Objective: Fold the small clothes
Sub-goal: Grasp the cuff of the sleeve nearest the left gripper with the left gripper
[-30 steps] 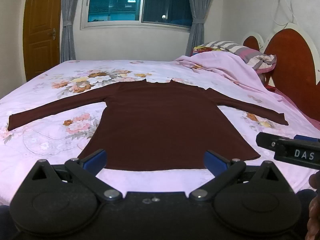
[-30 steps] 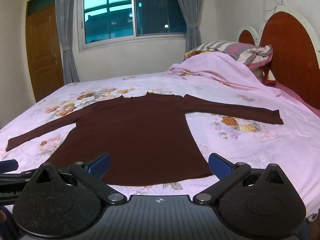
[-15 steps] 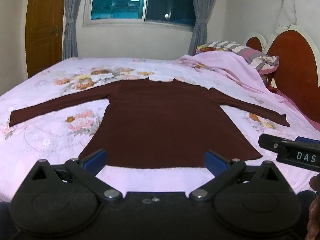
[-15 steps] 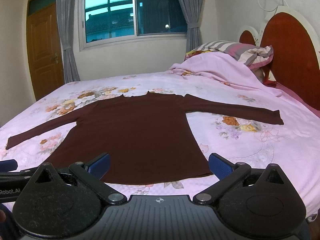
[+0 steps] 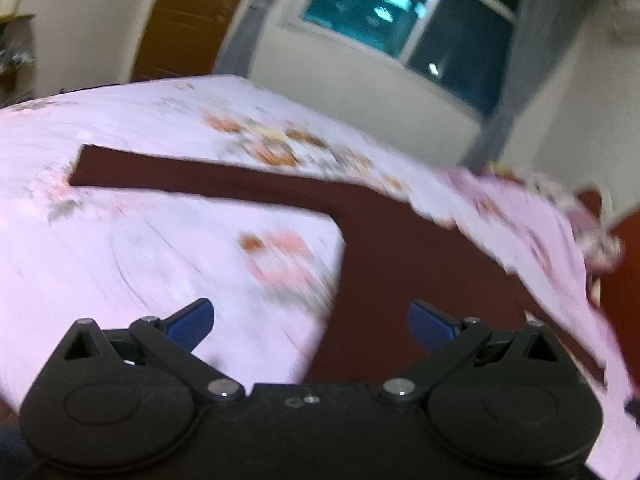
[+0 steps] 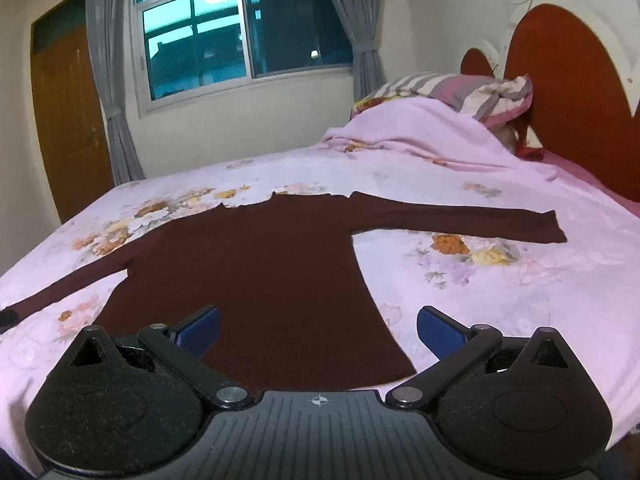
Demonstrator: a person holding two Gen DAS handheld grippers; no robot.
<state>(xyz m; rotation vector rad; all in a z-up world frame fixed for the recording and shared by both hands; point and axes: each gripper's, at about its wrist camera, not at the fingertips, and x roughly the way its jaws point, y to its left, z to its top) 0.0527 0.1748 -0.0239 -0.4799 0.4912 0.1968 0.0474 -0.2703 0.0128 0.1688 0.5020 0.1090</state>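
A dark maroon long-sleeved top (image 6: 272, 272) lies flat on the floral pink bedsheet (image 6: 500, 300), both sleeves spread out. In the blurred, tilted left wrist view its left sleeve (image 5: 192, 178) stretches left and the body (image 5: 404, 264) lies to the right. My left gripper (image 5: 310, 322) is open and empty above the sheet, at the top's left side edge. My right gripper (image 6: 318, 330) is open and empty above the top's hem, near its right corner.
A pile of pink blanket (image 6: 420, 136) and a striped pillow (image 6: 460, 90) lie by the red headboard (image 6: 568, 92) at the right. A window (image 6: 240, 36) with grey curtains and a wooden door (image 6: 68, 120) are beyond the bed.
My left gripper has swung left and tilted, now facing the left sleeve instead of the whole top. My right gripper has moved slightly closer to the hem. The top has not moved.
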